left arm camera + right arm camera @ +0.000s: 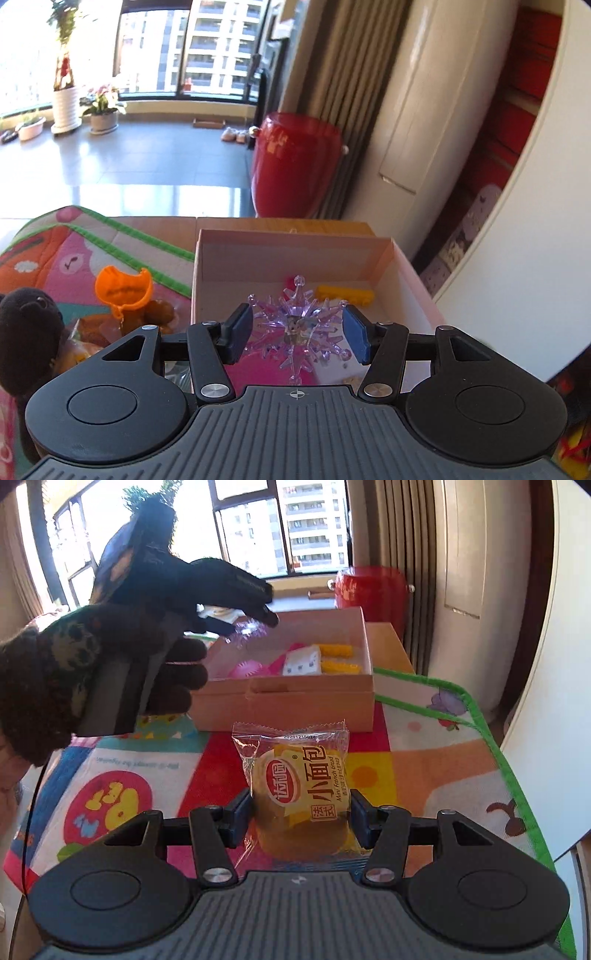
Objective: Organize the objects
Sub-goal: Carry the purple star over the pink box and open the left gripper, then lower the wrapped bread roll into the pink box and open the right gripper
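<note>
A purple crystal snowflake ornament [295, 325] sits between the blue pads of my left gripper [299, 332], which is shut on it above the near end of an open cardboard box [295, 254]. The right wrist view shows the same gripper [258, 622], held by a gloved hand [74, 657], over the box's [280, 698] left side. My right gripper [301, 816] is shut on a wrapped mini bread packet [299, 775], held upright above the colourful play mat [424, 757] in front of the box.
Inside the box lie yellow bricks [340, 666], a white piece [303, 661] and pink toys [245, 670]. Left of the box are an orange cup [123, 286], a black plush toy [26, 325] and more snack packets. A red barrel [295, 166] stands behind.
</note>
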{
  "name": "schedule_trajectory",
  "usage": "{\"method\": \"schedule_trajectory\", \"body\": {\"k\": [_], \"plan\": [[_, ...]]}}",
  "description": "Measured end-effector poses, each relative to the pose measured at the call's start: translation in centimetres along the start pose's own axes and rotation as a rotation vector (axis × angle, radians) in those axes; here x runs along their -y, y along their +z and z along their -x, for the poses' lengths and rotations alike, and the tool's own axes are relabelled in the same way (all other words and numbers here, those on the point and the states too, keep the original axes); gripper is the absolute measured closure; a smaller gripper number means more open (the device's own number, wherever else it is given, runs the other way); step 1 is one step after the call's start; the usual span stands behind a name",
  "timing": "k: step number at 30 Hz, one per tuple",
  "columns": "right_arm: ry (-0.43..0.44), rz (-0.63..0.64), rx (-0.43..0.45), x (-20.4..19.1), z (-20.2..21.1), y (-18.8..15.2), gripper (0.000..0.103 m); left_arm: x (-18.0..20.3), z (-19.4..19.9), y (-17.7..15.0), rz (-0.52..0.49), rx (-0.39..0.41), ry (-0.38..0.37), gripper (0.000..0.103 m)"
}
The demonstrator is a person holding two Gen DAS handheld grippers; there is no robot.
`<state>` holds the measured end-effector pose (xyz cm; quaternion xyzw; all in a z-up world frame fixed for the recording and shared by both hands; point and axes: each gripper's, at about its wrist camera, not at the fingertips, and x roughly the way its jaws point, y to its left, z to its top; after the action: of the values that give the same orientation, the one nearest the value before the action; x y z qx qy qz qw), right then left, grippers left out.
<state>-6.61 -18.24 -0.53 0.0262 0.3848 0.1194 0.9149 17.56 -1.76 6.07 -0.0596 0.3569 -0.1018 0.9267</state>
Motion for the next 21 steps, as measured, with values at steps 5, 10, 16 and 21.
{"method": "schedule_trajectory", "body": {"k": [5, 10, 16, 21], "plan": [[-0.021, 0.006, -0.028, 0.1, -0.9, -0.2, 0.049, 0.2, 0.6, -0.5, 0.013, 0.015, -0.06, 0.046], [-0.025, -0.006, -0.035, 0.3, -1.3, -0.1, 0.049, -0.1, 2.4, -0.9, 0.037, 0.068, -0.099, 0.046], [-0.013, -0.009, 0.043, 1.0, 0.8, 4.5, 0.05, -3.3, 7.0, -2.7, 0.109, 0.18, -0.128, 0.046], [-0.016, 0.028, 0.214, -0.3, 2.4, 13.2, 0.048, -6.6, 10.1, -3.6, 0.074, 0.203, -0.046, 0.046]]}}
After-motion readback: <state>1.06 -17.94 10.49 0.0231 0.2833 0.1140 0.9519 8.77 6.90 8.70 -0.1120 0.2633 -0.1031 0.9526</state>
